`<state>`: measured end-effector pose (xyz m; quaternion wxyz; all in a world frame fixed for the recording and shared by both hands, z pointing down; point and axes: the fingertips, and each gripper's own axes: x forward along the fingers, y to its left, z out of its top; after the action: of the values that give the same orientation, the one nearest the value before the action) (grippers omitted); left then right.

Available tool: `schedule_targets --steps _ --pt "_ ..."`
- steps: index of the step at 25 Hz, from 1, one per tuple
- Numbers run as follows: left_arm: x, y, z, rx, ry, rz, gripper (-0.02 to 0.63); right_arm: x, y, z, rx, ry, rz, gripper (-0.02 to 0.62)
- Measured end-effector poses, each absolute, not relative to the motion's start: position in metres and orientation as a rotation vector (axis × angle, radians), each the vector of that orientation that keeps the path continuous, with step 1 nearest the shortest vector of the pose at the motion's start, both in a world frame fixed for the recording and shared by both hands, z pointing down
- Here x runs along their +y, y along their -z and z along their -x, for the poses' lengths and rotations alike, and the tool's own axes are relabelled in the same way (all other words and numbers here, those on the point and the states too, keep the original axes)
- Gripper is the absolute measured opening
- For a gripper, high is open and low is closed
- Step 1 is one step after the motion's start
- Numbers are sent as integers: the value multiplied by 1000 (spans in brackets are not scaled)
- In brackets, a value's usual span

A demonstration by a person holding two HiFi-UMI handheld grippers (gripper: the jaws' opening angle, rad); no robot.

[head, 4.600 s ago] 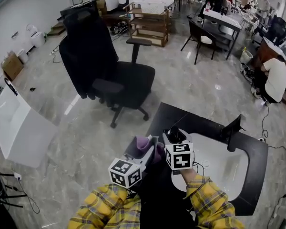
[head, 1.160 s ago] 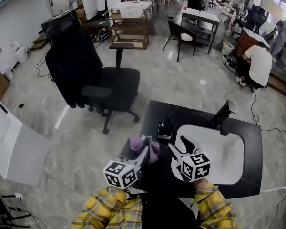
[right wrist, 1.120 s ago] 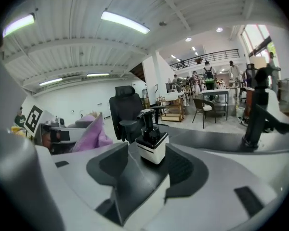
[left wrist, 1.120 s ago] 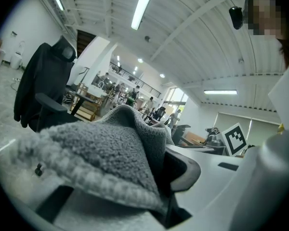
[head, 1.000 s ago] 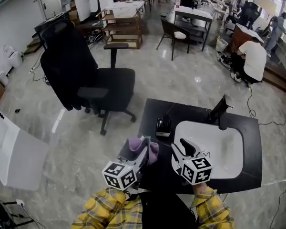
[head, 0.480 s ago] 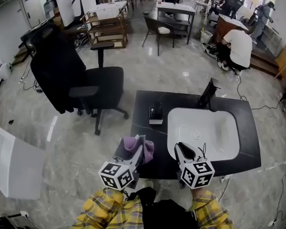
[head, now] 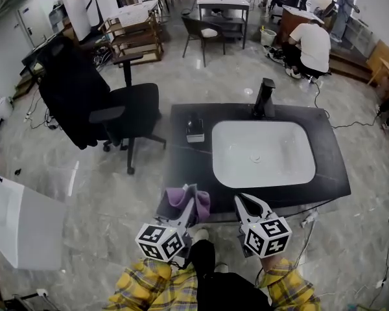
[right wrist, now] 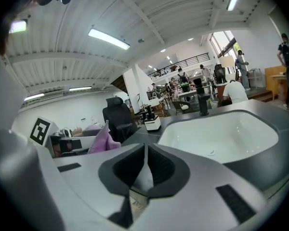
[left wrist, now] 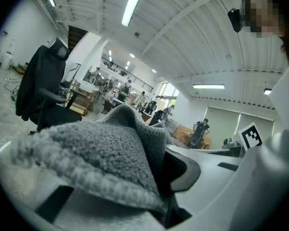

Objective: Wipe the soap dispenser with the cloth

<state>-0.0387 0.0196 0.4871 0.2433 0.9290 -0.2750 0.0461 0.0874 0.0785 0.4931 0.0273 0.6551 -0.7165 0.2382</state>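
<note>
Open workshop hall.

- Grey marbled floor is seen glossy, with light patches reflected on it.
- The far end is crowded with tables, chairs and a wooden shelf cart. A person in a white top is seen crouched at upper right.
- A white panel is noted at the left edge.
- A black worktop with rounded corners is stood free in the middle of the floor. Its surface is matte and dark, bare around the basin.
- A white rectangular sink is set into it, with a small drain at its centre.
- A black office chair is parked just left of the worktop, with a dark jacket hung over its back.
- A black faucet is fixed upright at the far rim of the sink.
- The soap dispenser, dark on a pale base, is stood upright on the worktop beside the sink's far left corner, well apart from both claws.
- The cloth, purple and bunched, is clamped in the left claw and spills over its jaws. It is held at the worktop's near left corner.
- The right claw is held over the near edge below the sink. Its jaws are closing and almost together, with nothing between them.
- Yellow plaid sleeves are seen behind both claws.
</note>
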Motion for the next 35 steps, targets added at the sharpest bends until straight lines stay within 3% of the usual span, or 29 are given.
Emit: schedule_targets --steps 12,35 --pt "98 -482 63 -808 -116 -2564 78 166 -502 -66 -2218 -778 -1988 12" --pt "110 -487 96 -909 -96 -2518 78 175 -503 -36 -2287 -775 -1873 6"
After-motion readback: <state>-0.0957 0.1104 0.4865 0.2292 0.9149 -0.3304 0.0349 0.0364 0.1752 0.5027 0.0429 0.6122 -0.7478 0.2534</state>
